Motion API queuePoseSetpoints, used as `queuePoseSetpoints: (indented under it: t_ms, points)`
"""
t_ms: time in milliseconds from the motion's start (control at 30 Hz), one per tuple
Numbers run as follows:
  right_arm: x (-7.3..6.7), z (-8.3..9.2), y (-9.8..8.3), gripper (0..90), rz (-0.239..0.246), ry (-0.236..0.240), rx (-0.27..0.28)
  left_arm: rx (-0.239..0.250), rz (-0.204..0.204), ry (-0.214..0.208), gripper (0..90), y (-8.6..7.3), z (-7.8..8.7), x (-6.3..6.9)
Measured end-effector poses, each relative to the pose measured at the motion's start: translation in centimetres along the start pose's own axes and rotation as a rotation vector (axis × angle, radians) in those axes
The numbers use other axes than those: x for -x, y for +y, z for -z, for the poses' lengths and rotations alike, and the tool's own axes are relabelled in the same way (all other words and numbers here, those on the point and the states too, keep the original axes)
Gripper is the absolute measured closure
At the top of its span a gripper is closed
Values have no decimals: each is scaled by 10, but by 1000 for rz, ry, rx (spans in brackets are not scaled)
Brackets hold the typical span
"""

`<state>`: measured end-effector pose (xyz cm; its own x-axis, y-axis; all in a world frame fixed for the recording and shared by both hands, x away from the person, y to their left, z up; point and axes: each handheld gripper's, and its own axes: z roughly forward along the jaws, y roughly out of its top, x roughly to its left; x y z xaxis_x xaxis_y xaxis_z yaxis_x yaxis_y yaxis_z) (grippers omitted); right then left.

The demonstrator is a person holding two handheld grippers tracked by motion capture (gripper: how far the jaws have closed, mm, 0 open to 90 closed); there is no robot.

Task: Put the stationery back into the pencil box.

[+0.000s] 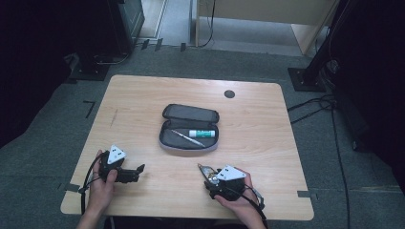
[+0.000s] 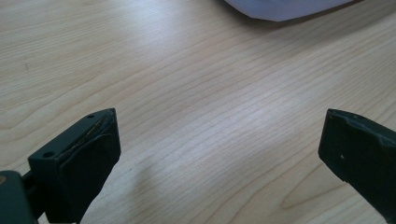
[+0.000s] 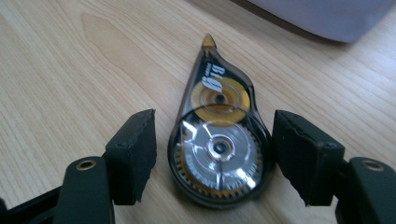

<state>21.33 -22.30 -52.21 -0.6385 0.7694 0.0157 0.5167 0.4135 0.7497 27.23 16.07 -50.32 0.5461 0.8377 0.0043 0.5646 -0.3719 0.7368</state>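
Nearest: correction tape roller [image 3: 218,149] lies flat on the bench [image 3: 65,70], right under the right gripper view, its amber tip pointing away toward the case.
Right fingers: right gripper [image 3: 212,156] has its fingers [image 3: 133,154] spread to either side of the roller's round body; a sliver of bench shows on each side, so the pads do not press on it.
Left fingers: left gripper [image 2: 219,154] has its fingers [image 2: 88,163] spread wide over bare wood, nothing between them.
Task thing's place: in the high view the roller [image 1: 206,170] sits near the front of the bench, just before the right gripper [image 1: 210,174] and well short of the pencil case [image 1: 189,129].
Edges and room: the left gripper [image 1: 138,168] and the right one are both close to the bench's front edge; open wood lies between them and up to the case, and on all sides of it.
Hard to make out: the roller is small and dark in the high view; the case's pale rim [image 3: 327,16] is cut off at the top of both gripper views.
Around: the open case holds a green-and-white glue stick [image 1: 202,133] and a thin pen [image 1: 187,138]; a dark round hole [image 1: 229,93] marks the far side.
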Motion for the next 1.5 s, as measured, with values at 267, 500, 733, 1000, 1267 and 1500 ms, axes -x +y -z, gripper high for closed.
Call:
queuePoseSetpoints:
  t_ms: [267,500,733,1000,1267,1500]
  points:
    - [2,2,-2,417,-10,4,21,18,-21,-51,0,5,-2,13]
    - [1,6,6,418,-4,19,62,6,-44,-72,0,4,-8,19]
    - [4,13,20,419,8,24,92,-15,-35,-62,0,0,-11,14]
    - [8,20,45,419,20,32,132,-31,-28,-58,0,-2,-14,12]
    - [13,25,77,419,43,30,162,-63,-12,-47,0,-3,-18,11]
    - [16,26,99,419,59,32,183,-76,-28,-24,0,-3,-21,13]
